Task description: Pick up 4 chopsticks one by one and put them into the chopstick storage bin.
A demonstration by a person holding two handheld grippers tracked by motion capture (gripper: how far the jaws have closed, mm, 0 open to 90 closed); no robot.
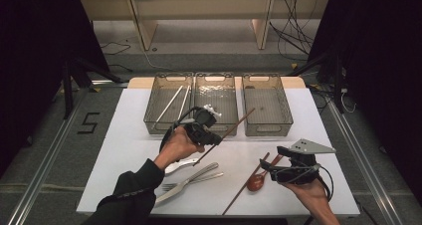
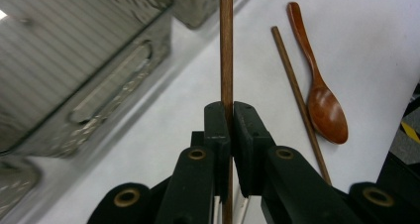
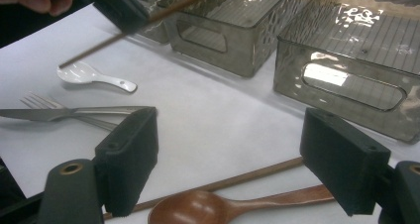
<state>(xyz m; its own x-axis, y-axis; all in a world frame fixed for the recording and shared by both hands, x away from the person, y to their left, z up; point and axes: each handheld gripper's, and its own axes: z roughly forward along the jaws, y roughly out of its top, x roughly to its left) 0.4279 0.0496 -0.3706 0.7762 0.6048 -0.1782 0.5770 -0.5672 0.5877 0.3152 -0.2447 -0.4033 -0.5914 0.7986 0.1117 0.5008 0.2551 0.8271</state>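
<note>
High view: the left gripper [image 1: 215, 137] is clamped on a thin brown wooden chopstick [image 1: 238, 123], lifted before the bench's far-edge smoky plastic bins [image 1: 268, 128].
The right gripper [image 3: 230, 159], jaws apart, hovers near the bench's near edge over a brown wooden spoon [image 3: 218, 206].

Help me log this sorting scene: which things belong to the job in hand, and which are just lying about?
In the job:
- left hand-held gripper, shut on the brown chopstick
- second brown chopstick on the table
- left bin holding white chopsticks

Lying about:
- wooden spoon
- fork
- knife
- white spoon
- middle bin
- right bin
</note>
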